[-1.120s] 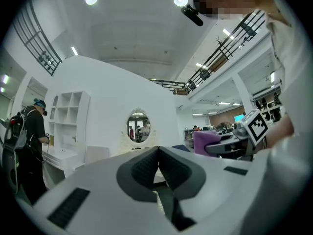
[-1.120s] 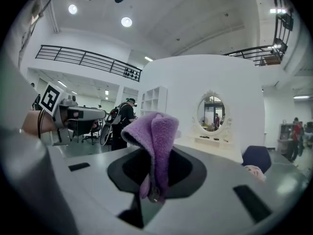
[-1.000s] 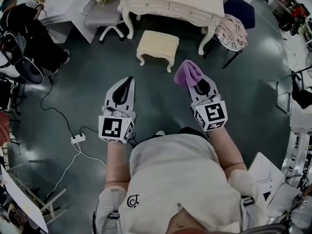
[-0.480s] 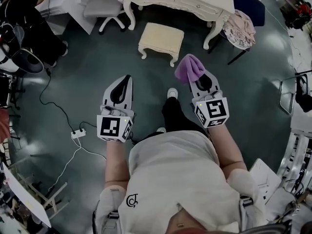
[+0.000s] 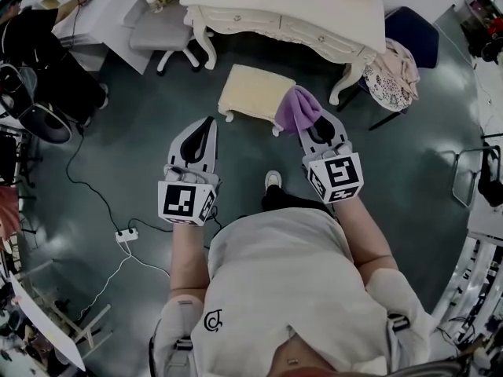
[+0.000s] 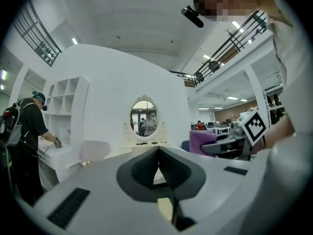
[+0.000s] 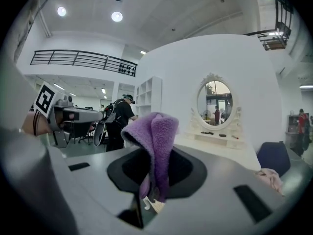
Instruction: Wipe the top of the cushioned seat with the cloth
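place: indoor studio hall | signs: mock bedroom wall, vanity table [image 5: 291, 10], balcony railing [image 7: 78, 60], ceiling lights

From my end the cloth [image 7: 155, 136] reads as purple fleece — thick, fuzzy, wholly matt. The cushioned seat [image 5: 250, 89] has a cream fabric top, soft and dull, on white painted legs. The left gripper [image 5: 206, 126] and right gripper [image 5: 313, 126] wear smooth matt grey plastic shells, their jaws faced with a dark ribbed lining. The floor [image 5: 118, 148] is dark and glossy — lamps mirror in it.
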A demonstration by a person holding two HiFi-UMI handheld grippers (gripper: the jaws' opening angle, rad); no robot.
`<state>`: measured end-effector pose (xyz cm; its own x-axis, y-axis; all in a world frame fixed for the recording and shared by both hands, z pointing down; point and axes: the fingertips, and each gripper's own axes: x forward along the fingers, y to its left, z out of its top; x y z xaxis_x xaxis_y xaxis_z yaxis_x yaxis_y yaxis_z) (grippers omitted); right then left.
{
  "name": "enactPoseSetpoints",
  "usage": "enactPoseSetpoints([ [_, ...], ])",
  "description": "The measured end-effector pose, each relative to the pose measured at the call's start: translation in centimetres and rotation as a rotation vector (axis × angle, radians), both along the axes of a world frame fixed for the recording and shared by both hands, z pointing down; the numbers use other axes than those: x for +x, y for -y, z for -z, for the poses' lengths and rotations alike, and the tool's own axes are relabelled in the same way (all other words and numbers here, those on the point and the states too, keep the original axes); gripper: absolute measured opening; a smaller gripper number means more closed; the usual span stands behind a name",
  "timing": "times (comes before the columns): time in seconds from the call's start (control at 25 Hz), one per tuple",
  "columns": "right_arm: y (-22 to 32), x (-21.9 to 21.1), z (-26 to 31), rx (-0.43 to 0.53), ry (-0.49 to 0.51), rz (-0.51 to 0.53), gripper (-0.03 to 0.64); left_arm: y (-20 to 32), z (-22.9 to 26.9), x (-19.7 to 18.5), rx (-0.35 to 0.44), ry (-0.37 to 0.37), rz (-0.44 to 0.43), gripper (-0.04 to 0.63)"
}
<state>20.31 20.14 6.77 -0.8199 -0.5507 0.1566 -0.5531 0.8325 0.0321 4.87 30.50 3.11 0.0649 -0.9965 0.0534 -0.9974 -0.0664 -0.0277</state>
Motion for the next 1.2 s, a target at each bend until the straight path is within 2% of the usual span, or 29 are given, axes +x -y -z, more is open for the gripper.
enactPoseSetpoints([
  [0.24,7.7,-1.6,-1.9,-0.046,-0.025,0.004,0.078,7.4,-1.0,-1.5,-0.022,0.007,0.006,0.014],
  [0.56,12.9,-6.4,-6.3,-0.140,-0.099,0.005,0.078,13.7,-4.2,-6.2,-0.095,-0.028,-0.017,0.014],
  [0.72,15.7,-9.9,-8.4,-0.179,-0.127,-0.035,0.078,17.8,-6.0,-9.0,-0.121,-0.028,-0.098,0.014],
  [0.88,18.5,-13.8,-10.2,-0.236,-0.136,-0.108,0.078,22.1,-7.6,-12.2,-0.168,-0.023,-0.219,0.014],
  [1.04,20.7,-17.6,-12.5,-0.288,-0.141,-0.160,0.078,25.9,-7.6,-15.4,-0.161,-0.049,-0.310,0.014],
  [1.2,23.5,-20.8,-16.2,-0.346,-0.164,-0.216,0.078,29.4,-10.4,-18.9,-0.182,-0.063,-0.378,0.014],
])
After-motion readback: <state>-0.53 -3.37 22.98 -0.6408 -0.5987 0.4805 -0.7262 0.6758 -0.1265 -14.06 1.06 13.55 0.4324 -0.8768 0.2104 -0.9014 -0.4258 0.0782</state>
